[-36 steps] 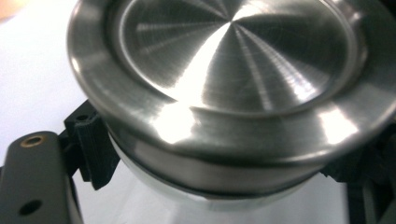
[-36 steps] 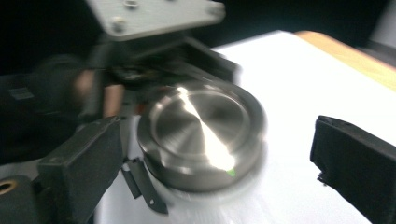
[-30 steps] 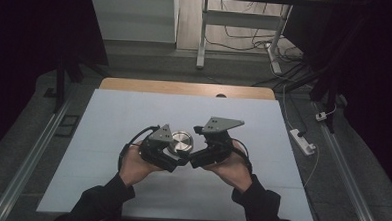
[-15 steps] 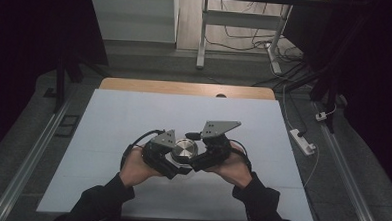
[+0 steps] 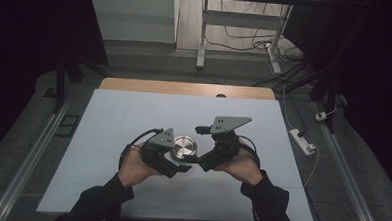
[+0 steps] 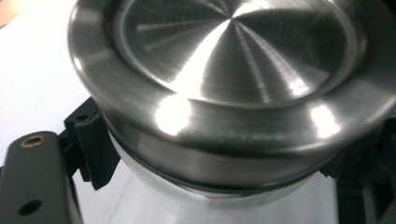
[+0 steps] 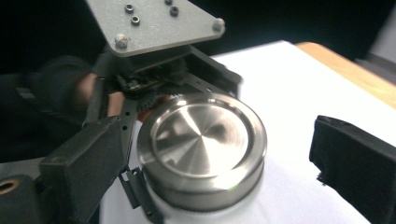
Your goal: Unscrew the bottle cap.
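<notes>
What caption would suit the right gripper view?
Steel lid on a clear jar, clamped by the left gripper; right gripper fingers stand open around it.

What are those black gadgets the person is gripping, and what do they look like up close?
Each hand grips a black, angular tool: the left gripper and the right gripper. Both carry a grey three-cornered plate with small screws on top and trail a black cable. Their jaws are chunky black blocks. The person wears dark long sleeves.
</notes>
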Demonstrator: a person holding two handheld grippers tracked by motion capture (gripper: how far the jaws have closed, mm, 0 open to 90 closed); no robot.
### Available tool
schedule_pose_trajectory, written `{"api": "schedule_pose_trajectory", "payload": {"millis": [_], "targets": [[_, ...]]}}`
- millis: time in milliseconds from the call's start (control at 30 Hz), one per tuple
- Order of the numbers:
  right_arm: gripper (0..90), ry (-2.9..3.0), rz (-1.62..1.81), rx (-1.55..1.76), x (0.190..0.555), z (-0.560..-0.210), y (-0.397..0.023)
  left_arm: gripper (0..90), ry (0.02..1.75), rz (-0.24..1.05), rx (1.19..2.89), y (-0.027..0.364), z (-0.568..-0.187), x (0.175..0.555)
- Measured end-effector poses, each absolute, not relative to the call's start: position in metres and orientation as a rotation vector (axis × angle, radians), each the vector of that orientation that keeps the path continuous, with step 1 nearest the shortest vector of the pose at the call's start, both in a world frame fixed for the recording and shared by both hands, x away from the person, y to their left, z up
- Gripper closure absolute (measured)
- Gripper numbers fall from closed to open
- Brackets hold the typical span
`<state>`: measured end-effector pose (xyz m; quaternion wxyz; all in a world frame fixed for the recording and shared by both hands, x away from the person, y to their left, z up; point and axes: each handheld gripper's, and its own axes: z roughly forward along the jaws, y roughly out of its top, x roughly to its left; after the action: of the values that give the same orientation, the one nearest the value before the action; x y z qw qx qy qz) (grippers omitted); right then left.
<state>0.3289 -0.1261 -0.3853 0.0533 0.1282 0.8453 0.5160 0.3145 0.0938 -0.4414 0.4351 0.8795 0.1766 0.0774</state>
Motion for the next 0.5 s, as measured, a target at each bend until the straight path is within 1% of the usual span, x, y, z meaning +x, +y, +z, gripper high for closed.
{"api": "schedule_pose_trajectory", "payload": {"millis": [67,233,300,333,433,500], "targets": [[5.2,2.538,1.530,0.440,0.324,-0.385,-0.120,15.9,0.480,0.215,2.191,0.092,-0.443,0.315],[8.4,2.501,1.421,0.495,0.315,-0.390,-0.104,15.9,0.505,0.237,2.201,0.090,-0.444,0.315],[15.8,2.484,1.377,0.492,0.311,-0.396,-0.096,15.9,0.502,0.236,2.198,0.089,-0.443,0.314],[18.6,2.469,1.370,0.495,0.311,-0.397,-0.095,15.9,0.488,0.223,2.198,0.089,-0.443,0.313],[19.1,2.491,1.398,0.485,0.313,-0.397,-0.098,15.9,0.455,0.202,2.198,0.091,-0.443,0.314],[19.3,2.520,1.415,0.434,0.314,-0.396,-0.100,15.9,0.385,0.126,2.184,0.094,-0.444,0.316]]}}
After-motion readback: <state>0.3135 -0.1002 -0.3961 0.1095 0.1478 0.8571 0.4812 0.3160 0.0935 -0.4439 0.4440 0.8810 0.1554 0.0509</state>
